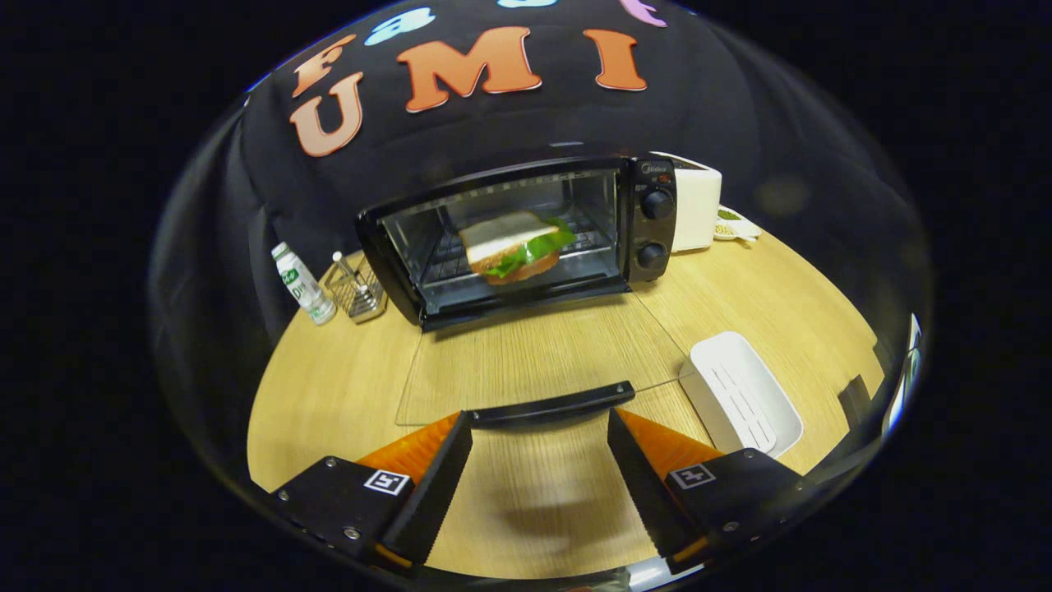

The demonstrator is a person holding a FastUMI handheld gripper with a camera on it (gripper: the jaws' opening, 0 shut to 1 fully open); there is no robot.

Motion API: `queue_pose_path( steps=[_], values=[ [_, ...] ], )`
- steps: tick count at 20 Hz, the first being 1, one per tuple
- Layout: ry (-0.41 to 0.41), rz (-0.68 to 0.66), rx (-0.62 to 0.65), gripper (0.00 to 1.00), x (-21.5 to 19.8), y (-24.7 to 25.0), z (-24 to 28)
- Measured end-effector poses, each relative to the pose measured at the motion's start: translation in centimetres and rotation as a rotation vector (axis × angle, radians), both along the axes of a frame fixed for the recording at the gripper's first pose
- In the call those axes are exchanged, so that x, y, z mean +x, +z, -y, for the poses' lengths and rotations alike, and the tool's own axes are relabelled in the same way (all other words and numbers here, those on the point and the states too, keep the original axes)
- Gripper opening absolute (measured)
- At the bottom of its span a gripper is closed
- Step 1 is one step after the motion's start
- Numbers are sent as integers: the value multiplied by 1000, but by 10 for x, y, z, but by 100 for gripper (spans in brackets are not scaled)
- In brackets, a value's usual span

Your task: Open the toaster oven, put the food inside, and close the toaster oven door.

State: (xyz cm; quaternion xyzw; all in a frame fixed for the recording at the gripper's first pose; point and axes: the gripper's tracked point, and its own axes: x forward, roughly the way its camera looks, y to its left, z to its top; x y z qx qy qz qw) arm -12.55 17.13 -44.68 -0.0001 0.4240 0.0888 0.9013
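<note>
Toaster oven [526, 234] hides white appliance's [697, 210] left side; dish [734, 226] at 2 o'clock too small to tell.

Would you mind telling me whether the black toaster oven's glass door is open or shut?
Open: the glass door lies flat on the table, its handle just ahead of the open gripper.

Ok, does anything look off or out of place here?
Only the black toaster oven: its glass door lies fully open with the lettuce sandwich already inside. The open gripper sits at the door's black handle.
</note>
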Motion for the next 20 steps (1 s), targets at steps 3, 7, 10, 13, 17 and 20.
queue_pose_path(
  steps=[3,7,10,13,17,20],
  values=[
    [59,-29,-75,99,-2,-20,4],
    [110,-52,-171,99,-4,-45,7],
    [101,-62,-183,99,0,-56,3],
    [57,-75,-167,99,13,-61,-1],
    [25,-75,-144,100,21,-62,-4],
    [28,-17,-135,100,31,-38,-7]
  ],
)
